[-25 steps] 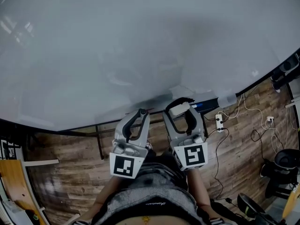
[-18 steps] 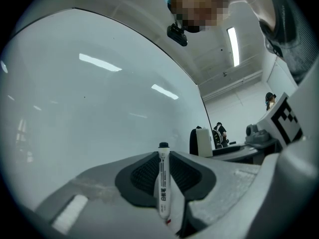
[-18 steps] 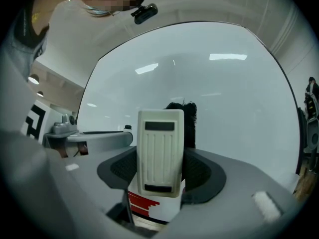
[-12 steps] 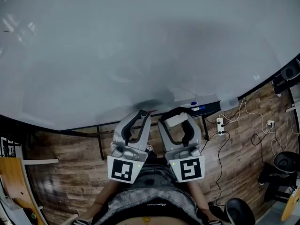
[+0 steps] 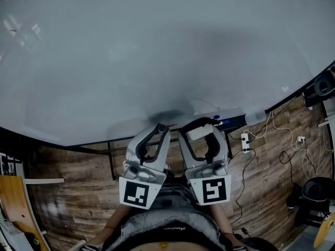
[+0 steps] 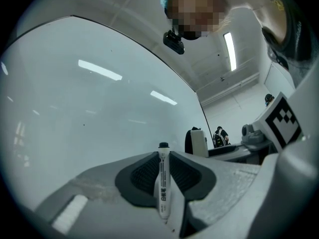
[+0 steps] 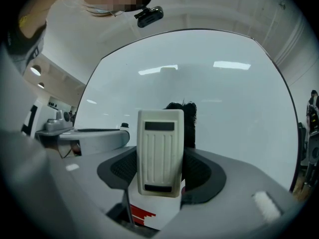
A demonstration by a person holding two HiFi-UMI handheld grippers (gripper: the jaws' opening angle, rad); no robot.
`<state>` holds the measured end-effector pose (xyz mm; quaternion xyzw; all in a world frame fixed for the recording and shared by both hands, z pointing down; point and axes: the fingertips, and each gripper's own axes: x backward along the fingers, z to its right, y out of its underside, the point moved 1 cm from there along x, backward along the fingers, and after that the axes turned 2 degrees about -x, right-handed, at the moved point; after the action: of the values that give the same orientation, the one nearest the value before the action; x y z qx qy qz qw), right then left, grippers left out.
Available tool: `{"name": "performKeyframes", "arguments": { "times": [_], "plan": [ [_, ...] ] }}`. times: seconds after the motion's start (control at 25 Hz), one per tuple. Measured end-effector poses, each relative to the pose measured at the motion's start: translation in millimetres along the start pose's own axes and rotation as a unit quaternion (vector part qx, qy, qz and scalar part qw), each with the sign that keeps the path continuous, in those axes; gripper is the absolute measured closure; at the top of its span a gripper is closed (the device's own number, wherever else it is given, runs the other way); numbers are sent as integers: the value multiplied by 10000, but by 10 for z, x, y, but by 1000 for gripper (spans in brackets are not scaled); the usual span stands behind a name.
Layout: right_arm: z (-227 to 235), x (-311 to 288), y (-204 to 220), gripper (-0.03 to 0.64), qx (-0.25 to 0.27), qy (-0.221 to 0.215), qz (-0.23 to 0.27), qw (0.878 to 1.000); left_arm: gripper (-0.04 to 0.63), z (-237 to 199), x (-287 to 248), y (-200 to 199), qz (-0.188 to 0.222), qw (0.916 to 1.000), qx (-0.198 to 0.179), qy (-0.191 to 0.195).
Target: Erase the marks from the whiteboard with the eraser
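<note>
The whiteboard (image 5: 157, 46) fills the upper head view; its surface looks grey-white with only faint smudges near the lower edge. My right gripper (image 5: 201, 126) is shut on a white eraser (image 5: 197, 133), held low just in front of the board's bottom edge. In the right gripper view the ribbed eraser (image 7: 159, 153) stands upright between the pads, its dark felt facing the whiteboard (image 7: 229, 93). My left gripper (image 5: 158, 129) sits beside it, shut on a white marker (image 6: 163, 183) with a black cap, pointing towards the whiteboard (image 6: 75, 108).
A ledge under the board holds a blue-marked pen (image 5: 222, 122). A white power strip (image 5: 244, 137) and loose cables (image 5: 282, 124) lie on the wooden floor at right. A black chair base (image 5: 314, 190) stands at far right. The person's torso (image 5: 165, 229) is below the grippers.
Both grippers have drifted slightly down and left with the eraser and marker still held. The head view shifted a little; the jaws have not changed.
</note>
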<state>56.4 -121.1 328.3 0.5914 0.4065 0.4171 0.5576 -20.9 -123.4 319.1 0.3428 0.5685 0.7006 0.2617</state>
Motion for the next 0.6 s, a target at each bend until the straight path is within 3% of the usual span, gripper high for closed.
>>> {"name": "performKeyframes", "arguments": {
  "times": [0.6],
  "plan": [
    [-35,10,12,356,19,-54,-41,10000,518,13,12,86,-155,9999,29,58]
  ]
}}
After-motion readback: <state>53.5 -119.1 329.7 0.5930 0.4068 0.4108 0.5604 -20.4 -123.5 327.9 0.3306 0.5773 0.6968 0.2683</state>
